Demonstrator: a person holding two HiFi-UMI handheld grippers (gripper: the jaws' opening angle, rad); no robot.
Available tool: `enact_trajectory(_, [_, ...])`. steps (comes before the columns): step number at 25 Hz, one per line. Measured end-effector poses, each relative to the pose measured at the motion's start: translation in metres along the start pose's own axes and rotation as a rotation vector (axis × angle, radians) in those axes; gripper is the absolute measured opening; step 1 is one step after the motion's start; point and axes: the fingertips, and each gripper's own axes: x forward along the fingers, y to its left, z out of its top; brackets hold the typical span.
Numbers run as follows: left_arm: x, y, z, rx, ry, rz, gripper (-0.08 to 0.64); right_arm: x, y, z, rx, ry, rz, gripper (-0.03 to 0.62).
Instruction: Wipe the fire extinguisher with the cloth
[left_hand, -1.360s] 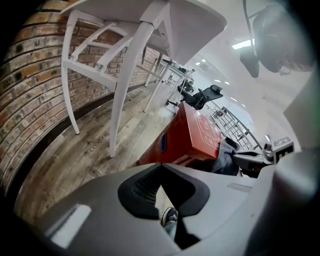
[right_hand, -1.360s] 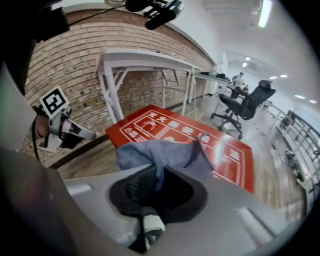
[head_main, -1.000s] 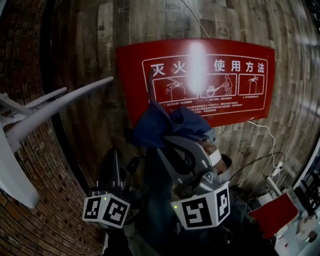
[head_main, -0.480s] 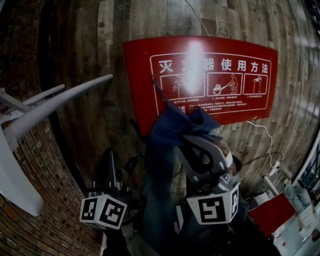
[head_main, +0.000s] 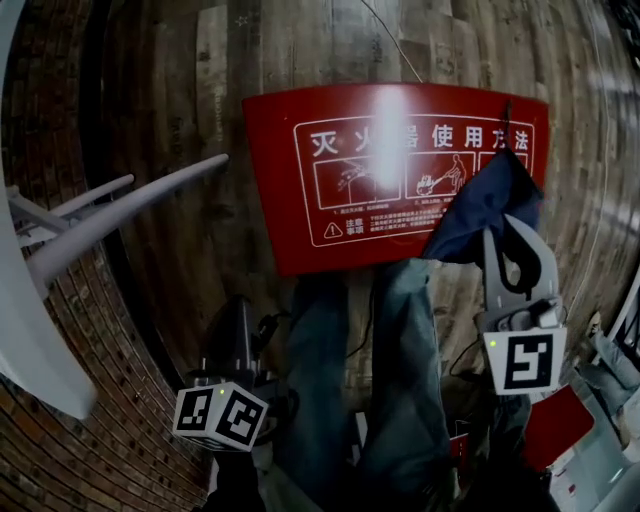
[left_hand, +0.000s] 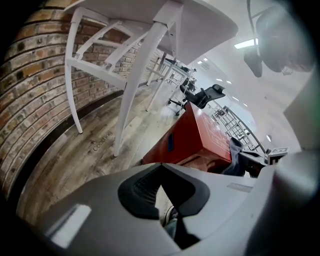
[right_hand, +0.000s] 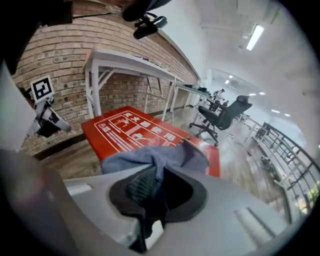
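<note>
A long red box (head_main: 340, 220) printed with white fire-extinguisher instructions lies on the wooden floor by the brick wall; no extinguisher itself shows. My right gripper (head_main: 505, 232) is shut on a bunched blue cloth (head_main: 480, 200), held over the box's right end. In the right gripper view the cloth (right_hand: 155, 157) bulges out of the closed jaws (right_hand: 159, 187) above the red box (right_hand: 120, 127). My left gripper (head_main: 238, 325) hangs low at the left, off the box, jaws together with nothing in them (left_hand: 161, 187). In the left gripper view the box (left_hand: 200, 137) and cloth (left_hand: 234, 150) show beyond.
White table legs (head_main: 110, 215) slant in from the left along the brick wall (head_main: 60, 420). The person's legs in jeans (head_main: 400, 400) stand in front of the box. A red item (head_main: 555, 425) lies at the lower right. An office chair (right_hand: 222, 115) stands farther off.
My right gripper has swung with the blue cloth from the box's left-middle across to its right end. The left gripper has stayed low at the left.
</note>
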Motion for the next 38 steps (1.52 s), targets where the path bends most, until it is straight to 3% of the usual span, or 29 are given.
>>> enact_trajectory(3, [0.003, -0.011, -0.008, 0.005, 0.023, -0.003, 0.008, 0.009, 0.059, 0.027, 0.086, -0.103, 0.138, 0.046])
enact_trajectory(5, [0.004, -0.020, -0.011, 0.013, 0.033, -0.008, 0.008, 0.012, 0.088, 0.034, 0.088, -0.105, 0.213, 0.046])
enact_trajectory(9, [0.004, -0.036, -0.009, 0.040, 0.049, -0.022, 0.008, 0.011, 0.090, 0.034, 0.027, -0.107, 0.308, 0.047])
enact_trajectory(11, [0.000, -0.047, -0.006, 0.046, 0.051, -0.027, 0.008, 0.007, 0.062, 0.018, 0.068, -0.053, 0.271, 0.046])
enact_trajectory(13, [-0.004, -0.060, -0.004, 0.051, 0.053, -0.039, 0.008, 0.005, 0.020, -0.002, 0.148, 0.035, 0.177, 0.046])
enact_trajectory(15, [-0.007, -0.073, -0.003, 0.062, 0.057, -0.060, 0.008, 0.011, -0.016, -0.006, 0.131, 0.091, 0.134, 0.046])
enact_trajectory(17, [-0.007, -0.087, -0.005, 0.072, 0.073, -0.072, 0.008, 0.028, -0.034, 0.009, 0.075, 0.131, 0.147, 0.046])
enact_trajectory(23, [-0.020, -0.134, -0.001, 0.095, 0.111, -0.095, 0.008, 0.061, -0.021, 0.076, 0.050, -0.002, 0.286, 0.063])
enact_trajectory(27, [-0.034, -0.160, 0.010, 0.121, 0.102, -0.144, 0.008, 0.024, -0.016, 0.045, 0.110, 0.060, 0.266, 0.238])
enact_trajectory(29, [-0.038, -0.167, 0.015, 0.127, 0.109, -0.153, 0.008, 0.006, -0.013, 0.023, 0.156, 0.099, 0.250, 0.285])
enact_trajectory(33, [-0.038, -0.173, 0.023, 0.158, 0.136, -0.166, 0.008, 0.004, 0.004, 0.001, 0.144, 0.146, 0.240, 0.303])
enact_trajectory(38, [-0.041, -0.174, 0.034, 0.183, 0.148, -0.171, 0.008, 0.032, 0.004, 0.023, 0.107, 0.163, 0.228, 0.321])
